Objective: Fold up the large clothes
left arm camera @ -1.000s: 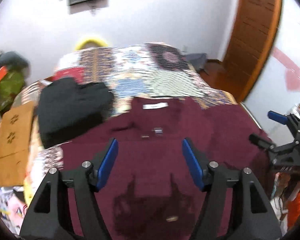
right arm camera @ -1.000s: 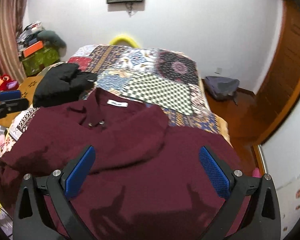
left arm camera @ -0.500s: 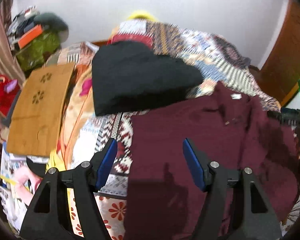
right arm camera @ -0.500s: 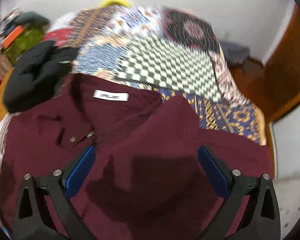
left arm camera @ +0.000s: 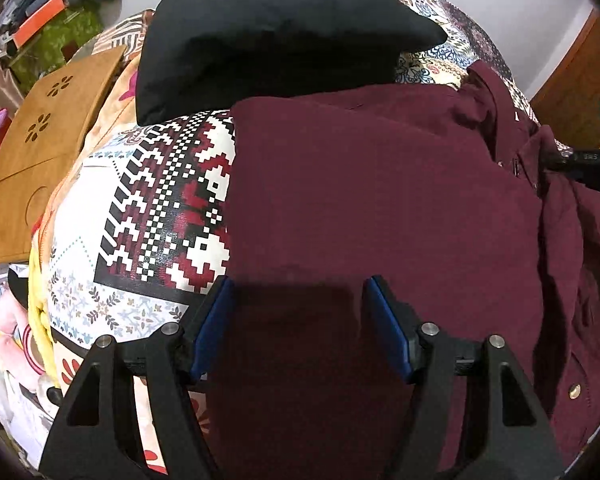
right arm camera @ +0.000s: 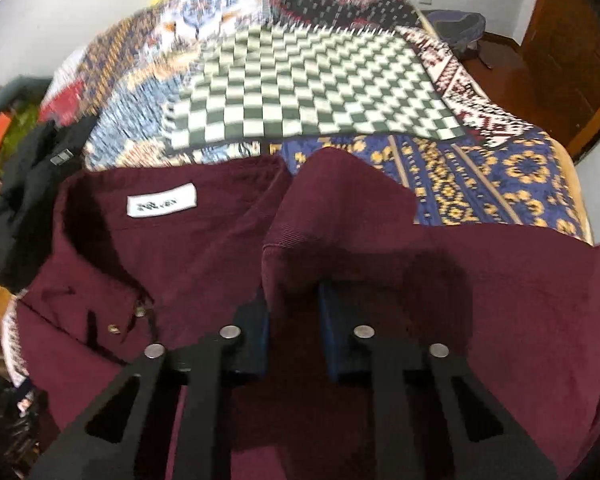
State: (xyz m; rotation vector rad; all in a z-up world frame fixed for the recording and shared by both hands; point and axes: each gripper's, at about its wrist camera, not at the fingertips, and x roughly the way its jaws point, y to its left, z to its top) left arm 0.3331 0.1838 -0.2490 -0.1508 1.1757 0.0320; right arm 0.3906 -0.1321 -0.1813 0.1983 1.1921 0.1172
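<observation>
Right wrist view: your right gripper has just clamped onto a fold of the maroon shirt; left gripper hovers half-wide over its near-left edge, holding nothing. Folding has barely begun.

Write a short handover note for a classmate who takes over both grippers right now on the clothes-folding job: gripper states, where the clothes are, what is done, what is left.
Right gripper: jaws have just been closing and now pinch a raised fold of the maroon shirt near its collar side.
Left gripper: open, low over the shirt's left edge, fabric between the fingers but not pinched.
Shirt lies spread on the patchwork bedspread, collar label facing up. A folded black garment sits beside it.
Done: black garment looks folded already; right grip taken.
Left: close the left gripper on the edge, then probably start folding the shirt.
</observation>
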